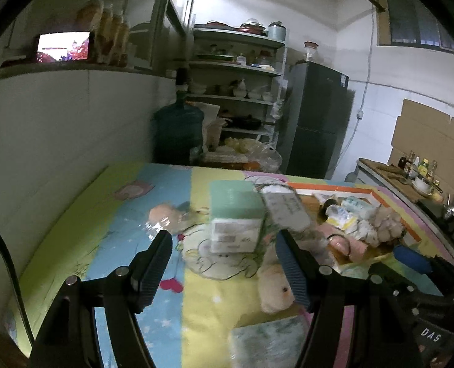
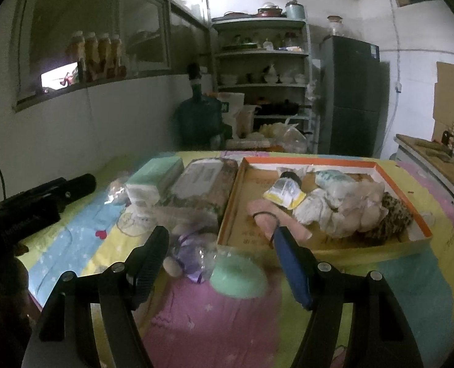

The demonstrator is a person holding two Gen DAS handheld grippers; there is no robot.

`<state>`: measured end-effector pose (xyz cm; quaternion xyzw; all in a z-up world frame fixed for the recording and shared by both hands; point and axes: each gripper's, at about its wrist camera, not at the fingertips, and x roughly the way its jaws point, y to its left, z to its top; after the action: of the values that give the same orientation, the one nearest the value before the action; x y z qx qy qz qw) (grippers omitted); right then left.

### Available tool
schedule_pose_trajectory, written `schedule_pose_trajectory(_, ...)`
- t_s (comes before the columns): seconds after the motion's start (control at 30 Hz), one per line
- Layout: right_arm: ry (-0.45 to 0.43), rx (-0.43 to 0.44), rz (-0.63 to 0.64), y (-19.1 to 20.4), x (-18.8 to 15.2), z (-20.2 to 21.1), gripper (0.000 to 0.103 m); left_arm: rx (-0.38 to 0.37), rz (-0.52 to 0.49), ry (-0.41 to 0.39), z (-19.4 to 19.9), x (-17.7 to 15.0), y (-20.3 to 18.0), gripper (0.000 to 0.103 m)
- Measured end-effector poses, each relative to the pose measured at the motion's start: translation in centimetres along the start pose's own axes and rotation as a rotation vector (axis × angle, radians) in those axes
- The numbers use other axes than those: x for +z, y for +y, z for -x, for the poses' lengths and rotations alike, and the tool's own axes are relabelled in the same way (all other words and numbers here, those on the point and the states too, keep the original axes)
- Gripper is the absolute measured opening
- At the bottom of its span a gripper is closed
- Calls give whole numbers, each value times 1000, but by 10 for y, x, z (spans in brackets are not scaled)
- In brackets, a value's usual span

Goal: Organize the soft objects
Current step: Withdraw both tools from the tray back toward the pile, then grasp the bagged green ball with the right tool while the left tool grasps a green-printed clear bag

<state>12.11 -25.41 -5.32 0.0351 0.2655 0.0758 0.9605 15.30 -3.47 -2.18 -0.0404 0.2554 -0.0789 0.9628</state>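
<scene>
Progress looks partial: we see soft goods piled in the orange-rimmed box (image 2: 417, 214), yet the plush toy (image 1: 276, 288), green sponge (image 2: 239, 279) and, seemingly, a purple sachet (image 2: 190, 254) lie on the desk (image 2: 214, 322), left tongs (image 1: 224, 263) and right tongs (image 2: 221, 257) both spread, empty.

Ahead of the left claw (image 1: 224, 263) the mint box (image 1: 236, 217) and the wrapped pack (image 1: 283, 211) stand close together, blocking a straight path, while the bedsheet (image 1: 82, 220) along the wall lies open. Before the right claw (image 2: 221, 245), the green bowl (image 2: 239, 276) and crinkled purple wrapper (image 2: 193, 253) crowd the gap beside the tray (image 2: 417, 214), which is heaped full on its right.
</scene>
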Motion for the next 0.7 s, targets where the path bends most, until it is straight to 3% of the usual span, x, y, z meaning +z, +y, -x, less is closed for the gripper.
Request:
schedule_pose_trajectory(0.27,27,16,20,2,-15,-4,73,-13,11,35,-1,-22,12,69)
schedule_pose_trajectory(0.7,105,-20,-14,-23,-32,-31,73,-101,-8,104,-11,-52,9,69)
